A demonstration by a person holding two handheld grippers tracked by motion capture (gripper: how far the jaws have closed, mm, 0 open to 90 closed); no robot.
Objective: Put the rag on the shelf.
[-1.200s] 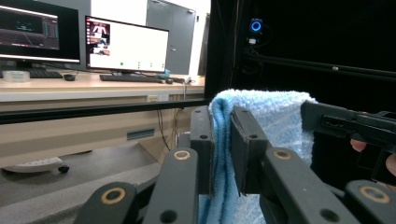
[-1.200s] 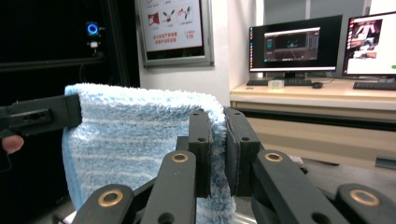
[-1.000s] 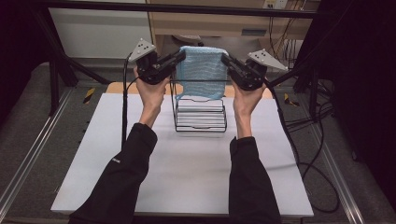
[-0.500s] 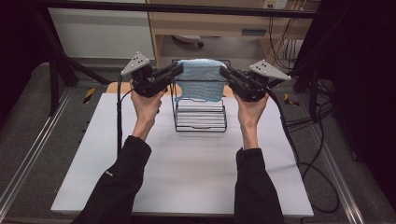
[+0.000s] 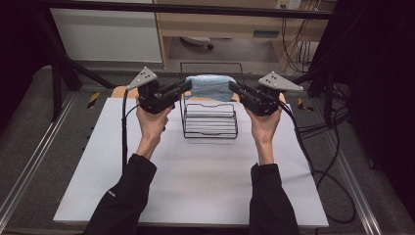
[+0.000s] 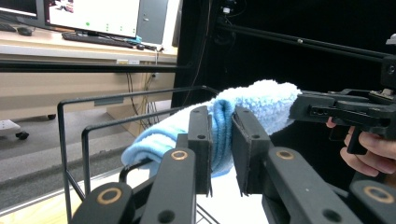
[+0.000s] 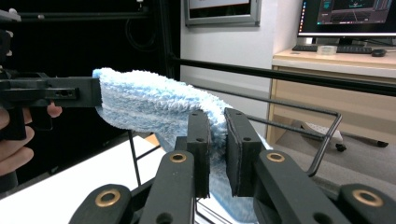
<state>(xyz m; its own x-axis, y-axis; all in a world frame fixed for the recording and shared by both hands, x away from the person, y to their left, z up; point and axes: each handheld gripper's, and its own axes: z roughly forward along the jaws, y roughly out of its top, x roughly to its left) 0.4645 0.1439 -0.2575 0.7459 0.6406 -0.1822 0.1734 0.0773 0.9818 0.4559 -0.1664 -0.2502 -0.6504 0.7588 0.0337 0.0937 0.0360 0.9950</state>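
A light blue fluffy towel point(image 5: 210, 87) is stretched between my two grippers above a black wire rack point(image 5: 210, 125). My left gripper point(image 5: 188, 84) is shut on the towel's left end, and my right gripper point(image 5: 231, 87) is shut on its right end. In the left gripper view, my left gripper point(image 6: 223, 115) pinches a fold of the towel point(image 6: 261, 99), with the right gripper point(image 6: 299, 107) clamped on the far end. In the right gripper view, my right gripper point(image 7: 217, 115) squeezes the towel point(image 7: 154, 100), and the left gripper point(image 7: 95, 92) grips the other end.
The rack stands at the far middle of a white table point(image 5: 195, 186), with its tall back hoop point(image 5: 211, 64) behind the towel. Cables point(image 5: 318, 147) trail off the right side. Black frame bars and a desk with monitors lie beyond the table.
Both hands have come down and toward the near side with the towel. It now hangs lower, just above the rack's top, and shows less of its face.
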